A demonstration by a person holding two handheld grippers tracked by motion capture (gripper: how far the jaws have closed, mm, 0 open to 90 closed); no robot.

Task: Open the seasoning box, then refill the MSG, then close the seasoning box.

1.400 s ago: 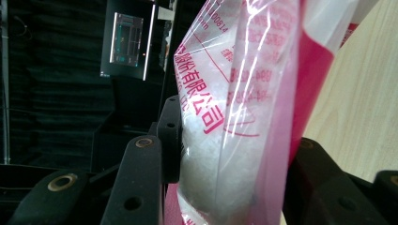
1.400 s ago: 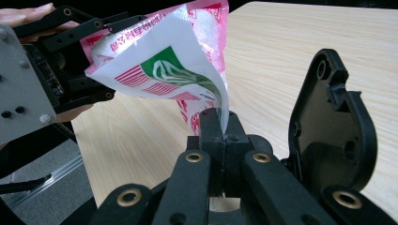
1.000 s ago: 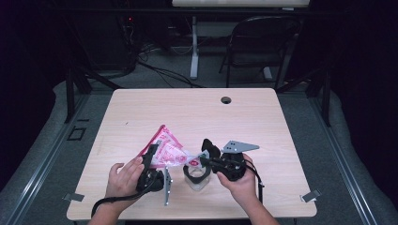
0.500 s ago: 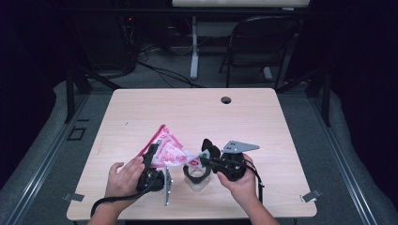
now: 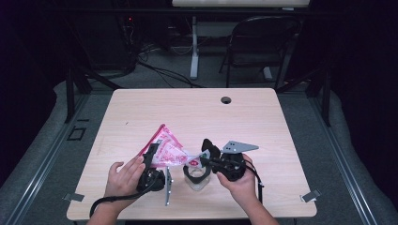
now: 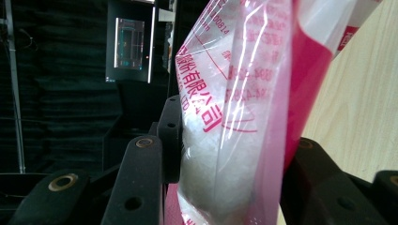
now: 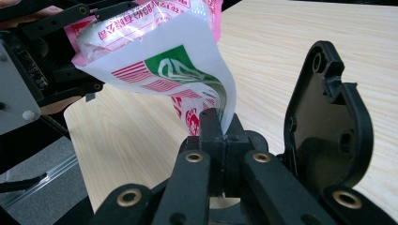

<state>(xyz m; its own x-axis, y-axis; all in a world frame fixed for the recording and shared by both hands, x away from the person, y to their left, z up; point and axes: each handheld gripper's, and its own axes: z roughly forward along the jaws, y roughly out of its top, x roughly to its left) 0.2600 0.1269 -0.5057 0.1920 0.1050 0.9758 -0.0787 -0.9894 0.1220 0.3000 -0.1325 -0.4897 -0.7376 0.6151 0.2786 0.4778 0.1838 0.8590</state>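
Low in the frame above the table (image 5: 281, 122), the left hand-held gripper (image 5: 155, 161) clamps the pink bag (image 5: 165, 149), the right hand-held gripper (image 5: 202, 160) pinches its corner, probably readying a tear.

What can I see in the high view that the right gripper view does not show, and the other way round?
High view alone: both hands, the whole table with its round hole, a chair behind it.
Right gripper view alone: the right tool pinching the bag's white corner between closed jaws, and the green mark printed there.
Both: the pink bag stretched between the left tool and the right one, over the wooden tabletop.
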